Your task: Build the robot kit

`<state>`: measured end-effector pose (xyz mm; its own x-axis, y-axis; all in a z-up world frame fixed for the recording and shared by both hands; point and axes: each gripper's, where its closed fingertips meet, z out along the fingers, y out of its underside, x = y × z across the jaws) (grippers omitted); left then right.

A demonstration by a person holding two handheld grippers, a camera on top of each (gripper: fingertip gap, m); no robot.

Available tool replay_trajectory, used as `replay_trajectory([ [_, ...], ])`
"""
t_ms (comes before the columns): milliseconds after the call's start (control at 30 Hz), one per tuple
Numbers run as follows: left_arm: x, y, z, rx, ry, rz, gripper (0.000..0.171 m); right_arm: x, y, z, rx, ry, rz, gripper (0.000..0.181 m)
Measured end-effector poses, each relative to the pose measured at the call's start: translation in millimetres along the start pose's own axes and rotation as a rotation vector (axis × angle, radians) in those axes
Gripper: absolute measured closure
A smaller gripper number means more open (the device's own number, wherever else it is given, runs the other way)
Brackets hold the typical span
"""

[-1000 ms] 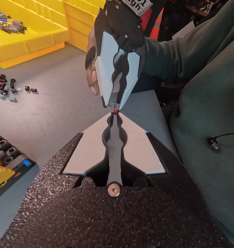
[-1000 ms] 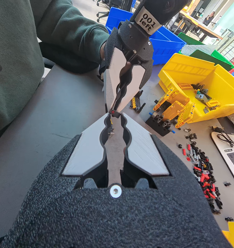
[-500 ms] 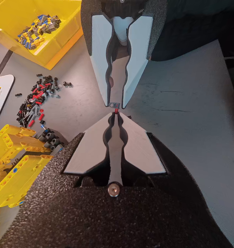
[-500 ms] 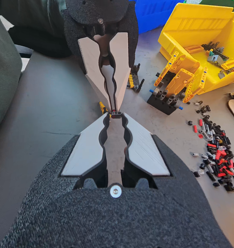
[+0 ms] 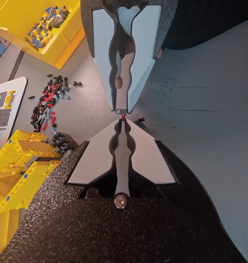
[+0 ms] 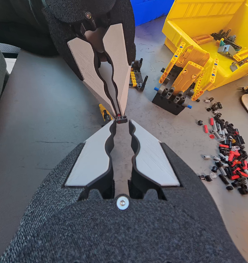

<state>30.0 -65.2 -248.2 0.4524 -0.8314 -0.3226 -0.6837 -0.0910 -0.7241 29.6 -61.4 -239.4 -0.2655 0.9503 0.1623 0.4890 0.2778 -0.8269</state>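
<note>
The left gripper [image 5: 122,120] is clenched on a thin red pin [image 5: 123,117], pinching it at the very tips so that most of the pin sticks out forward. The right gripper [image 6: 121,121] faces it tip to tip; in the left wrist view its tips grasp a small grey connector [image 5: 121,111] crosswise by its two ends, which leaves the holes facing the pin. In the right wrist view that connector [image 6: 121,119] sits just past the right gripper's tips, and contact is hard to make out there. Pin and connector meet between the two grippers, just above the grey tabletop [image 5: 198,128].

A yellow bin [image 6: 206,28] of parts stands far right in the right wrist view. In front of it sits a half-built yellow model [image 6: 183,79] on a black base. Nearer on the right lies a pile of small black, red and grey pieces [image 6: 231,153], spread out loose, likely for easy picking. A small yellow piece [image 6: 104,112] lies just left of the tips.
</note>
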Motion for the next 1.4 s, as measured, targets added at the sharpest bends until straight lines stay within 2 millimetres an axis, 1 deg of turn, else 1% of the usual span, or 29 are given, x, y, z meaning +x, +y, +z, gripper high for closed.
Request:
replay_trajectory([
  [167,1.2,0.7,0.5,-0.010,-0.006,0.016,0.169,-1.4,1.3,1.4,-0.024,0.001,-0.014,0.167],
  [533,-0.2,2.6,0.5,-0.016,-0.006,0.007,0.169,1.4,-3.5,-3.2,0.000,0.014,-0.017,0.166],
  [1067,5.8,3.9,2.0,-0.038,0.006,0.030,0.169,-5.1,3.1,2.7,-0.057,0.018,-0.091,0.167],
  [1400,8.3,3.6,1.1,-0.045,0.012,0.044,0.169,-7.9,2.4,2.7,-0.049,0.005,-0.105,0.167],
])
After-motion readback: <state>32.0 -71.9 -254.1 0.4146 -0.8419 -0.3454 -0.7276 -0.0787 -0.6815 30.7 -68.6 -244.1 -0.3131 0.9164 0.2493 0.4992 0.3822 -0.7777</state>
